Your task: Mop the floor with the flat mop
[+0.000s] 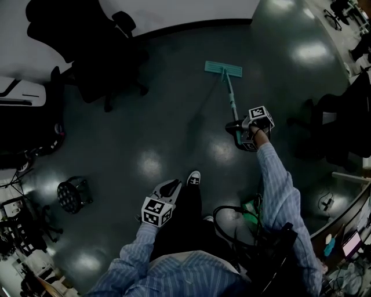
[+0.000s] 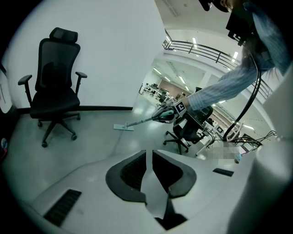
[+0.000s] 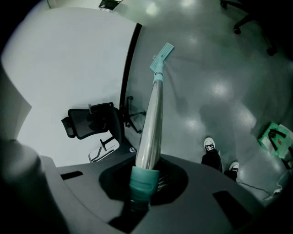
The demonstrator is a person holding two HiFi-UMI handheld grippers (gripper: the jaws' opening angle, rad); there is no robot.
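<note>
Right gripper view: right tongs (image 3: 144,183) clamp the flat mop (image 3: 151,128) handle, head at 12 o'clock; left tongs (image 2: 149,176) closed, empty.

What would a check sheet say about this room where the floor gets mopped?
Surface: dark shiny floor, ceiling lights reflected.
Job's things: flat mop, head flat on floor near wall.
Clutter: round black object on floor, left.
Grippers: right gripper shut on mop's handle; left gripper shut, empty.
Cables: black cable looped by person's waist.
Surroundings: black office chair, white wall.
</note>
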